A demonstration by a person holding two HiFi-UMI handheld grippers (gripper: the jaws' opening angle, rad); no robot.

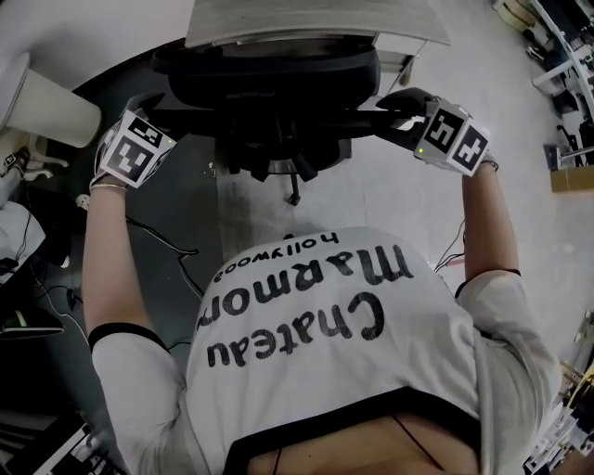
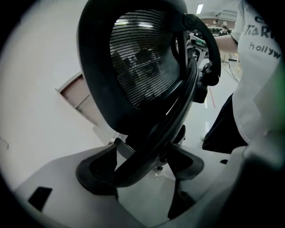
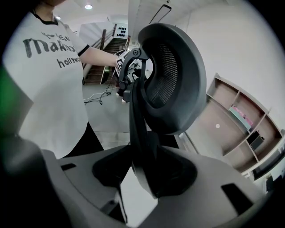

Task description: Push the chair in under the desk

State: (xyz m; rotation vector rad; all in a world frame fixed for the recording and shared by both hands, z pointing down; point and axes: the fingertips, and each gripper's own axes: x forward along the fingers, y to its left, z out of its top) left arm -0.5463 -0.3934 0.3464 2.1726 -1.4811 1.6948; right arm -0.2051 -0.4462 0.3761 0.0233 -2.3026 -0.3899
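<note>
The black mesh-back office chair (image 1: 278, 83) stands right in front of me, its seat partly under the pale desk (image 1: 306, 19) at the top of the head view. My left gripper (image 1: 167, 116) is at the left edge of the chair's back. In the left gripper view, the left gripper (image 2: 142, 167) is shut on the curved black back frame (image 2: 178, 111), which crosses slantwise between the pads. My right gripper (image 1: 394, 107) is at the back's right edge. Seen from the right gripper view, the right gripper (image 3: 147, 171) grips the upright frame (image 3: 138, 116) below the mesh backrest (image 3: 173, 75).
The chair's wheeled base (image 1: 292, 172) sits just ahead of my body. A white round bin (image 1: 56, 107) stands at the left, with cables (image 1: 158, 241) trailing over the dark floor patch. Open shelves (image 3: 240, 120) line the wall. Equipment clutters the far right (image 1: 557, 56).
</note>
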